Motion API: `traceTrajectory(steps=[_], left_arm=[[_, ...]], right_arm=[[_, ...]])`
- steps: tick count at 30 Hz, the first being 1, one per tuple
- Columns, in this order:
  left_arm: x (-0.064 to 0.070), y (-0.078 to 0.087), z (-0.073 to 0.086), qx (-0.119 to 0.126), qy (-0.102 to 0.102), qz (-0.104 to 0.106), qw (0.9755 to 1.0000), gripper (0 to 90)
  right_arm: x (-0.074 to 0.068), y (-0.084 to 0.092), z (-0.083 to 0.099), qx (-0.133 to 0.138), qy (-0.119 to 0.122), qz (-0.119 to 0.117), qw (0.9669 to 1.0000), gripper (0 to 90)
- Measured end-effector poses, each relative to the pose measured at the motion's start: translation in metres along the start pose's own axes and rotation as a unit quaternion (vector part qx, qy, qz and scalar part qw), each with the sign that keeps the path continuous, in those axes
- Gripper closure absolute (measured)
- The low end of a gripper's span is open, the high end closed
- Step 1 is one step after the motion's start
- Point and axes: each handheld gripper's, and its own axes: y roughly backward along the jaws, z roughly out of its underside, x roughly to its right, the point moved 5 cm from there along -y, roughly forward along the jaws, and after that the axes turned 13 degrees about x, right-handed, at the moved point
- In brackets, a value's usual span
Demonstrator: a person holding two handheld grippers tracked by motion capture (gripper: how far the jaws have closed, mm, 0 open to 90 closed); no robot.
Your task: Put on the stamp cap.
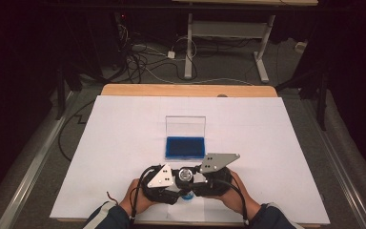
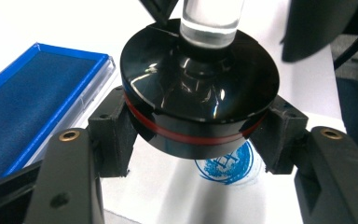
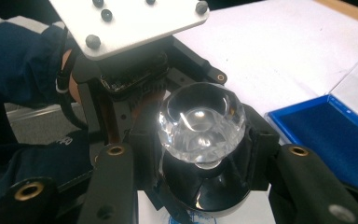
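Both grippers are holding the stamp [image 2: 200, 93] just above the white paper [image 1: 124, 143], over a blue print [image 2: 228, 163]. The left gripper [image 2: 198, 135] is clamping its glossy black base; the right gripper [image 3: 205, 154] is clamping near the clear knob [image 3: 200, 123]. It looks rigid, smooth and slippery, so the ridged base seems the safest hold.
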Motion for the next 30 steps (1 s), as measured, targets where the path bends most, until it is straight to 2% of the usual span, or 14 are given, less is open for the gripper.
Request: traceTrajectory(steps=[7,15,19,25,30], left_arm=[[-0.003,0.0,0.004,-0.005,0.012,-0.011,0.9999,34.3],[-0.007,0.005,0.005,-0.007,0.008,-0.026,0.9996,28.6],[-0.009,0.013,0.005,-0.005,0.001,-0.038,0.9993,26.4],[-0.017,0.029,0.005,0.003,0.006,-0.066,0.9978,21.6],[-0.023,0.045,0.009,0.007,0.012,-0.087,0.9962,21.4]], right_arm=[[0.002,0.005,-0.005,0.014,0.001,0.007,0.9999,57.1],[0.007,0.014,-0.009,0.02,0.005,0.016,0.9997,57.1],[0.008,0.018,-0.011,0.023,0.009,0.02,0.9995,57.1],[0.011,0.024,-0.012,0.025,0.013,0.029,0.9992,57.1],[0.012,0.031,-0.014,0.027,0.021,0.038,0.9987,57.1]])
